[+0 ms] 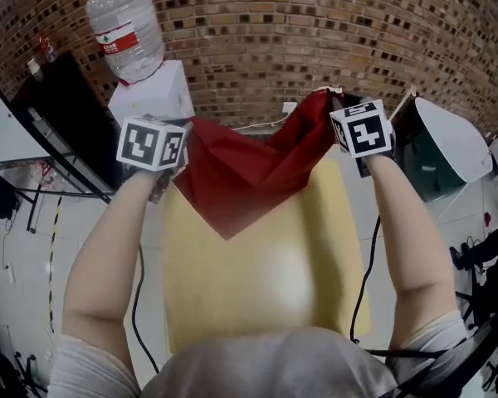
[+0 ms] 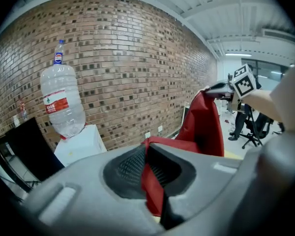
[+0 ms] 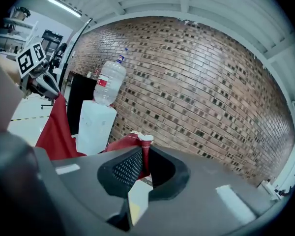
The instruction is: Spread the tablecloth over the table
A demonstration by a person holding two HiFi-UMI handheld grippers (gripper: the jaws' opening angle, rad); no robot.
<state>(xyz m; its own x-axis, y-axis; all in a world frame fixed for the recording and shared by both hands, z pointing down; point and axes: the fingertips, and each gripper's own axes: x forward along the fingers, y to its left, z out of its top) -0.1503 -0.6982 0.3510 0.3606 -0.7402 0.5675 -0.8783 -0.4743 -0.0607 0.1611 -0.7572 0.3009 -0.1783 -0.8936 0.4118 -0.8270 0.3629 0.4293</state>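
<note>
A red tablecloth (image 1: 249,168) hangs in the air between my two grippers, above the far half of a pale yellow table (image 1: 257,272). My left gripper (image 1: 181,146) is shut on the cloth's left edge; the left gripper view shows red fabric (image 2: 150,181) pinched between the jaws. Over at the cloth's right corner my right gripper (image 1: 342,116) is shut on it, the fabric (image 3: 143,156) clamped between its jaws. A loose point of the cloth droops down over the tabletop. Both arms are raised and stretched forward.
A white water dispenser (image 1: 153,89) with an upturned bottle (image 1: 126,25) stands against the brick wall behind the table. A black panel (image 1: 62,114) is at the left, and a white-and-green bin (image 1: 440,148) at the right. Cables hang beside the table.
</note>
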